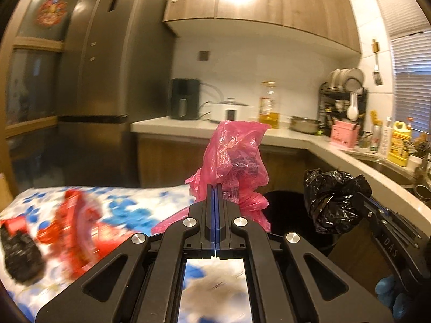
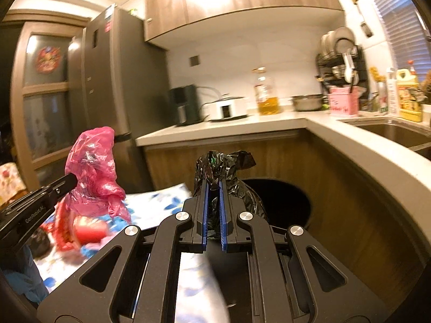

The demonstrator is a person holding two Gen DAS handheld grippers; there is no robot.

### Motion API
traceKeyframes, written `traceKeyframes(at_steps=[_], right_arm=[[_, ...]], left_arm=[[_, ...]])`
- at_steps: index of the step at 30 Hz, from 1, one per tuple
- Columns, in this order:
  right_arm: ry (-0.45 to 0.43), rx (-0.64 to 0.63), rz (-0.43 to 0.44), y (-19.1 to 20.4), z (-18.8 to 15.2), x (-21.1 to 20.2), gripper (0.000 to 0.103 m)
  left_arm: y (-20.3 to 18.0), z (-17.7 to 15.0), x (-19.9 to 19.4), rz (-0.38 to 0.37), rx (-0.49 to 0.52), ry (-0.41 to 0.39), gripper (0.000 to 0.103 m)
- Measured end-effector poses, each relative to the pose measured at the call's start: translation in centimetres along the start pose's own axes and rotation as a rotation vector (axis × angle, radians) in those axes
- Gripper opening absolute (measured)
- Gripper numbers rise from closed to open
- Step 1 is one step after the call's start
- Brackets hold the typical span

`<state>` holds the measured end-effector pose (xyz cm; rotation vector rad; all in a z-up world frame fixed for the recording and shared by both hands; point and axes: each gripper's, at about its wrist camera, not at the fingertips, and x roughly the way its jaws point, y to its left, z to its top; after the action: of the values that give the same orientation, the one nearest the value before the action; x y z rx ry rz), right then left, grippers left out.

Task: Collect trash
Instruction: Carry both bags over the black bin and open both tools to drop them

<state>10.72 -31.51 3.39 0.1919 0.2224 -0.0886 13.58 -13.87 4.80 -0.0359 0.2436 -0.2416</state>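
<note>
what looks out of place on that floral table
Crumpled red wrappers and a black clump lie strewn on the floral tablecloth, though blur hides detail. The pink bag and black bag are already held in the grippers.

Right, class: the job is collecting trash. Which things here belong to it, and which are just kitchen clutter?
Part of the job:
- pink plastic bag, pinched in the left gripper
- black plastic bag, held in the right gripper
- red wrappers on the floral cloth
- dark bin

Just lying about:
- oil bottle
- dish rack
- rice cooker
</note>
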Motion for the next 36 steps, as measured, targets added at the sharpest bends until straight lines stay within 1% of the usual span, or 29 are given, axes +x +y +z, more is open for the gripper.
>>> traceKeyframes(at_steps=[3,7,11,16,29,34,35,36], right_arm=[[-0.013,0.01,-0.032,-1.6,0.4,0.7,0.007],[-0.01,0.011,-0.047,-3.2,0.6,2.0,0.007],[0.007,0.012,-0.052,-4.4,0.2,3.4,0.007],[0.02,0.015,-0.061,-5.3,-0.3,4.4,0.007],[0.047,0.016,-0.07,-6.7,-0.8,6.7,0.009],[0.058,0.021,-0.069,-6.9,-1.1,7.3,0.009],[0.061,0.021,-0.069,-6.9,-1.1,7.4,0.009],[0.064,0.023,-0.069,-7.0,-1.1,7.5,0.009]], left_arm=[[-1.9,0.2,1.5,-0.05,0.007,-0.004,0.0],[-4.2,0.1,4.1,-0.093,0.012,0.017,0.0],[-5.4,-0.4,6.5,-0.13,0.018,0.054,0.0],[-6.5,-0.9,8.5,-0.172,0.021,0.083,0.0],[-8.2,-2.4,11.5,-0.196,0.05,0.13,0.0],[-8.2,-2.8,12.1,-0.188,0.056,0.144,0.0],[-8.1,-2.9,12.3,-0.184,0.053,0.149,0.002],[-8.0,-2.9,12.4,-0.182,0.049,0.151,0.009]])
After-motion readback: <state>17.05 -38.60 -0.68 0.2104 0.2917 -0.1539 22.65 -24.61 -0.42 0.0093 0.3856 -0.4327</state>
